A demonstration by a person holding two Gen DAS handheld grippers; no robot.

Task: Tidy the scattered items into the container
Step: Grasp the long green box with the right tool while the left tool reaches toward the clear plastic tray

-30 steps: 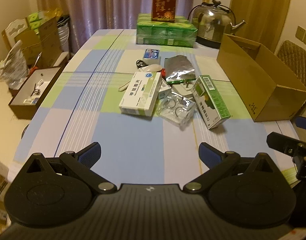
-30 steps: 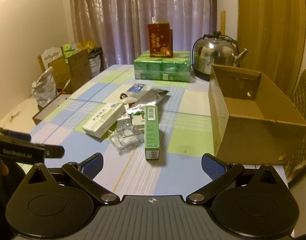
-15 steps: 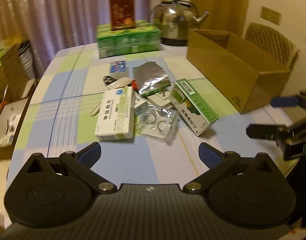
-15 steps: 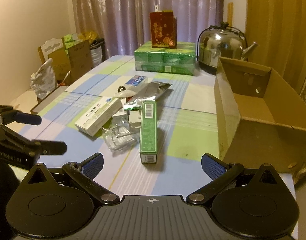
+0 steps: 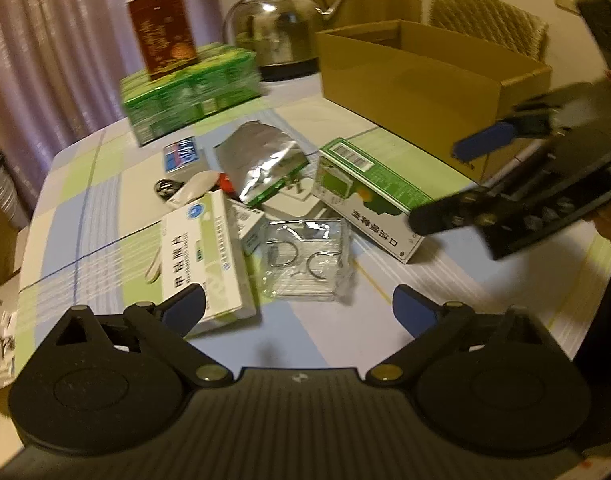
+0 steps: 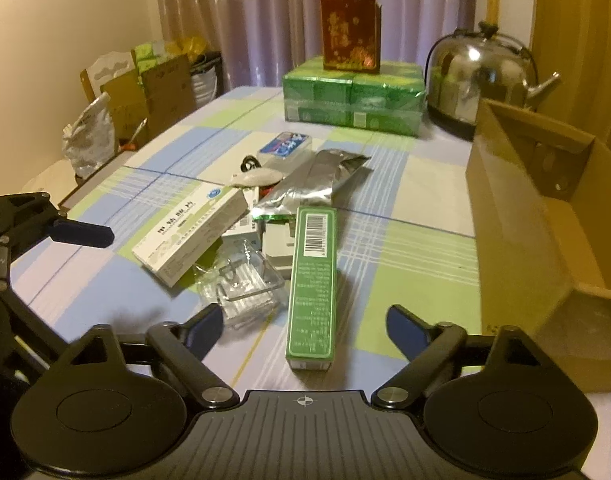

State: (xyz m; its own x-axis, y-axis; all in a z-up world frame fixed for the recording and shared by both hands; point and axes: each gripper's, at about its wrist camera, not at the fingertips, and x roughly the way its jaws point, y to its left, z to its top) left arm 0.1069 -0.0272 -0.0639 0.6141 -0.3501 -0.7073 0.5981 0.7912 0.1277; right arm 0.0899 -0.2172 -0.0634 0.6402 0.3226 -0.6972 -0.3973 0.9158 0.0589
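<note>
Right wrist view puts the long green box (image 6: 311, 284) dead ahead, lying flat on the checked tablecloth (image 6: 405, 240) with its near end between the spread jaws of the right gripper (image 6: 304, 328), which is released and holds nothing. Just left of it lies the clear plastic pack (image 6: 245, 284), then the white medicine box (image 6: 189, 232), with the crumpled silver pouch (image 6: 305, 184) and a small blue-topped tin (image 6: 284, 146) farther back. All of these sit loose in one cluster; none is in the cardboard box (image 6: 545, 248), which stands open to the right of the pile and looks empty as far as its interior shows.

Compared with a second ago, both grippers have closed in on the clutter: the green box, formerly well ahead of the right gripper, now reaches its fingertips, and the items themselves have not shifted. In the left wrist view the left gripper (image 5: 299, 308) has swung right and forward, so the white medicine box (image 5: 203, 256) now sits beside its left fingertip (image 5: 185, 308) and the clear pack (image 5: 305, 260) lies just ahead; its jaws also stand wide with nothing between them.

By my reading the tidying has not started; this is the approach, and the green box looks like the right gripper's first pick. Beyond the pile stand a stack of green cartons (image 6: 353, 96) and a steel kettle (image 6: 481, 76).
</note>
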